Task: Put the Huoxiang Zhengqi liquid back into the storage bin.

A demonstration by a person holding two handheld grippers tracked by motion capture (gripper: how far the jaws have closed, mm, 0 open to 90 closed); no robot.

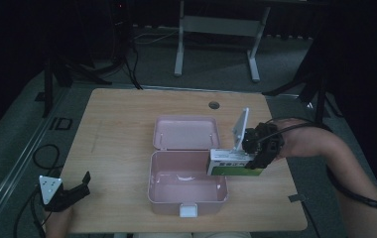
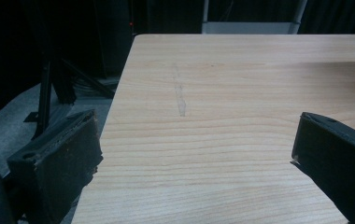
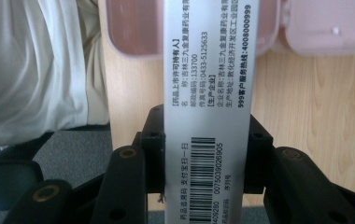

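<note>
At the near left corner of the pale wooden worktop [image 1: 127, 114] the left claw [image 1: 80, 186] rests low, its two black jaws standing wide apart with nothing but bare wood grain between them in the left gripper view; it looks parked and takes no part in the work for now. Just right of it, near the front edge, sits the open pink plastic lunch box [image 1: 186, 191], a rounded rectangular tub with a white clasp on its near wall and its hinged lid [image 1: 185, 133] lying flat on the far side. The tub seems to hold nothing apart from a faint pale mark on its floor. Over the tub's far right corner the right claw [image 1: 257, 157] grips a flat white and green cardboard medicine box [image 1: 228, 163], jaws closed tight on its narrow sides; the right gripper view shows the box's white printed face with a barcode [image 3: 203, 154] running between the jaws. The box hangs level, above the rim and not touching the tub. I judge the step in hand to be carrying the medicine box across to pack it into the lunch box. The next move calls for bringing it further left over the middle of the tub, lowering it flat to the floor clear of the walls, then letting go.
</note>
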